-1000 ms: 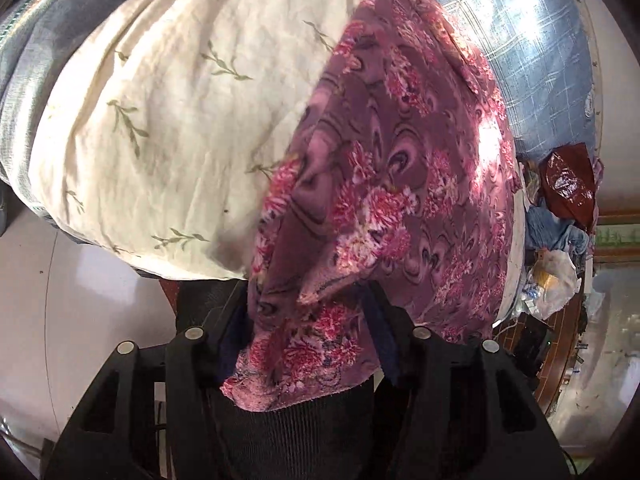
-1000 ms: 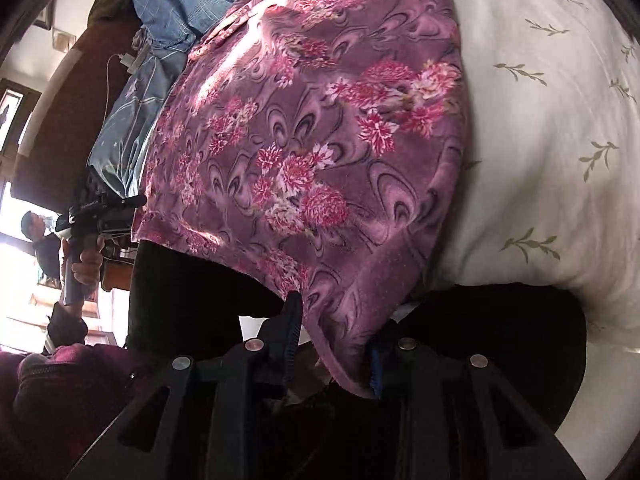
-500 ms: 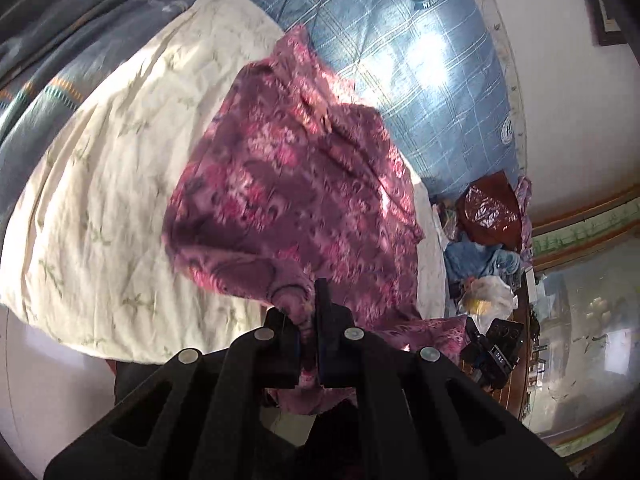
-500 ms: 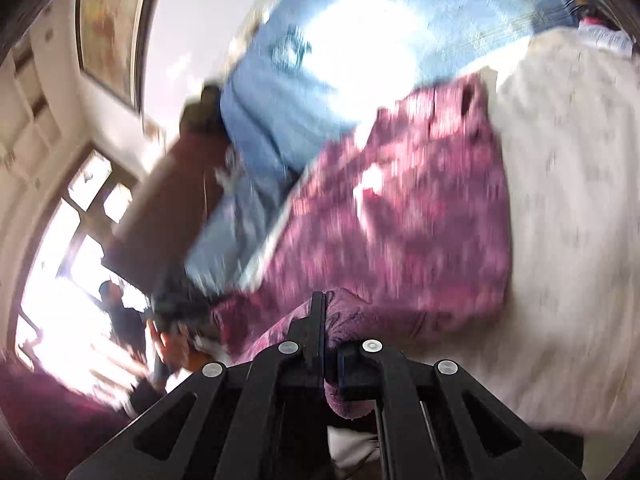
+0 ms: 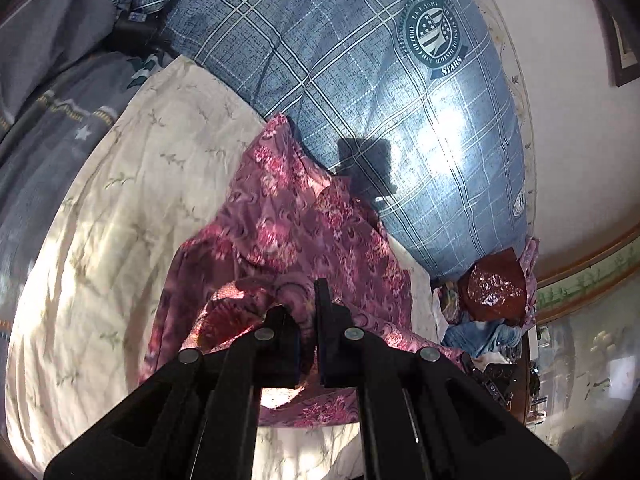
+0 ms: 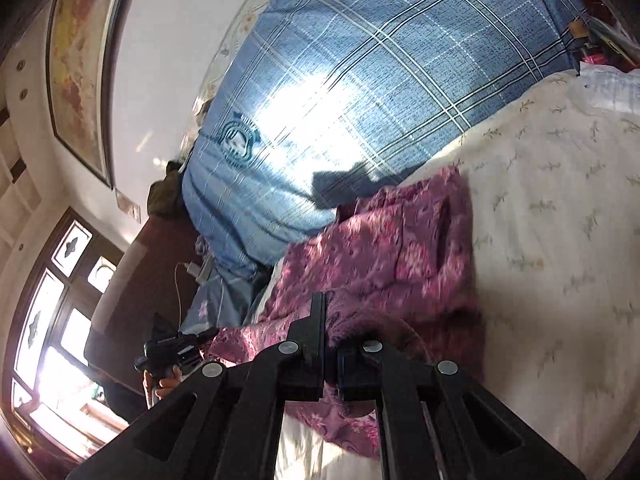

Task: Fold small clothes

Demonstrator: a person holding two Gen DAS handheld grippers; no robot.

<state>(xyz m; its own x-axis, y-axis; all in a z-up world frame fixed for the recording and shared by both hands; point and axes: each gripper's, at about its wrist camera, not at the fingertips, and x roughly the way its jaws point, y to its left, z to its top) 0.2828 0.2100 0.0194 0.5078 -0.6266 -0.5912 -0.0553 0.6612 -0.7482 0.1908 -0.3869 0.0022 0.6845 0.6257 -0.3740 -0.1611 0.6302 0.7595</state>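
both tools, left tool (image 5: 307,312) and right tool (image 6: 329,334), clamped on purple floral cotton garment (image 5: 296,232), lying bunched on cream leaf-print bedsheet (image 5: 120,216); risk: uneven carry skews fold, thin pinch may slip

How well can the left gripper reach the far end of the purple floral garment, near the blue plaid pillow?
Probably not yet. The left gripper is shut on the near edge of the purple floral garment, so it is occupied. Nothing lies on the cream sheet beside the blue plaid pillow to block the way.
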